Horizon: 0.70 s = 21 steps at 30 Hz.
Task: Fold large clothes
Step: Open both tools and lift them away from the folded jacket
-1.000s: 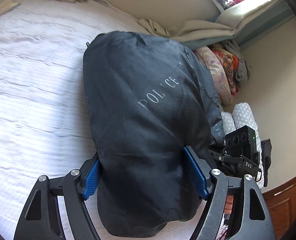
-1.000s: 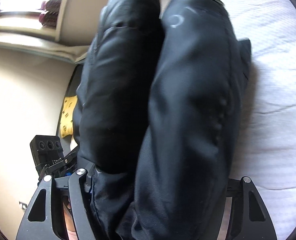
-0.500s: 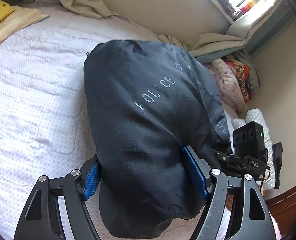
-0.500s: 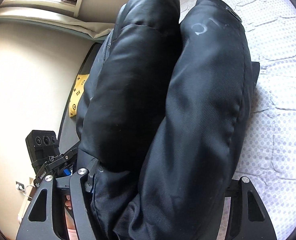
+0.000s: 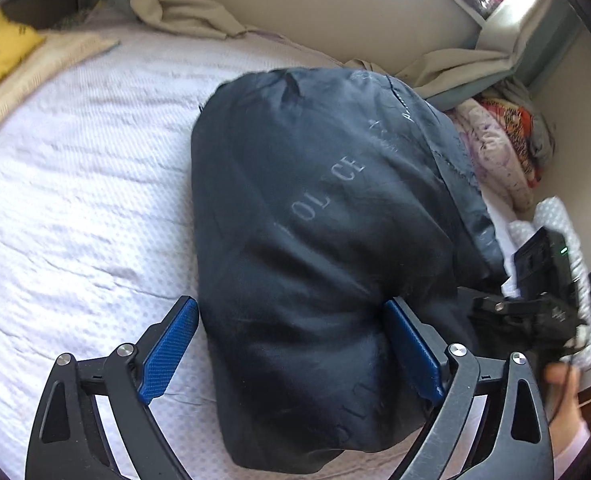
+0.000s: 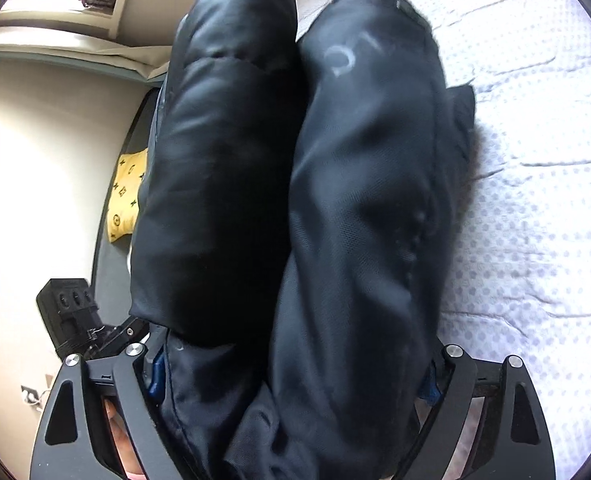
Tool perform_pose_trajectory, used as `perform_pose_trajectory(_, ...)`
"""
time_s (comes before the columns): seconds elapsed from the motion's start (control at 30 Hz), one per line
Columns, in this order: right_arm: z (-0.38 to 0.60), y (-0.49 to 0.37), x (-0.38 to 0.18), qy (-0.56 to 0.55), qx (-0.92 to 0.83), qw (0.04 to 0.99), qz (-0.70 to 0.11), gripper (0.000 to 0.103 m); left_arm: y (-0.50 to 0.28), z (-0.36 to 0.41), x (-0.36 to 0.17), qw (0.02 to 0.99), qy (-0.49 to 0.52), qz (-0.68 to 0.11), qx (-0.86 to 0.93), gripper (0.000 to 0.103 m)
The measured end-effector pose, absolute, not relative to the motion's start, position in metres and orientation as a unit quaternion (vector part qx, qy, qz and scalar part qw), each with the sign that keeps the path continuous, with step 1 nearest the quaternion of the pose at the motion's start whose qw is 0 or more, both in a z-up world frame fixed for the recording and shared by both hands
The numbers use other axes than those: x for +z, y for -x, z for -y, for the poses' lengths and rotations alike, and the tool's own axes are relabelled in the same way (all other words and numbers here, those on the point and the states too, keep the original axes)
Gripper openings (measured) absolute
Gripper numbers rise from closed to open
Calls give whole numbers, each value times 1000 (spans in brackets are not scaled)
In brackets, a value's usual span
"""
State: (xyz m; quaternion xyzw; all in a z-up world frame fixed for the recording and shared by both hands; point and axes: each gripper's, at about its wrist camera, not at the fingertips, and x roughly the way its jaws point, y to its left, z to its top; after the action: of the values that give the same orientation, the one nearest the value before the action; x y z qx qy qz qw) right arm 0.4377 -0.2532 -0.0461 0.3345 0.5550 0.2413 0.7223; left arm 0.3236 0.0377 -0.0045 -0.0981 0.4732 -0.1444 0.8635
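Two grippers straddle a folded dark padded jacket on the white bed. Your left gripper has its jaws spread, releasing; your right gripper clamps both thick layers to keep the bundle folded.

Left tongs now off jacket.

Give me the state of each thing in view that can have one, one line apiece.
Black jacket: folded into a thick bundle, lying on the bed.
Left tongs: open, one pad clear of the bundle.
Right tongs: shut on the jacket's folded layers.
Bedsheet: wrinkled.
Clothes pile: unfolded heap.
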Motion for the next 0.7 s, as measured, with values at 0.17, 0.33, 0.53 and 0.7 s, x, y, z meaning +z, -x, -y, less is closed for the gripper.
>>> perform_pose_trajectory(0.17, 258, -436, -14, -293, 216, 753, -548, 90, -313, -33, 17, 888, 31, -445, -106, 96)
perform_pose_trajectory(0.33, 258, -427, 23, -238, 183, 797, -524, 90, -301, -31, 31, 903, -18, -423, -75, 96)
perform_pose_trajectory(0.53, 270, -398, 74, -173, 119, 862, -461, 90, -285, -26, 44, 911, -52, -406, -56, 96)
perform_pose_trajectory(0.7, 273, -355, 102, -120, 110, 898, -409, 91, -252, -8, 70, 922, -96, -371, -49, 96)
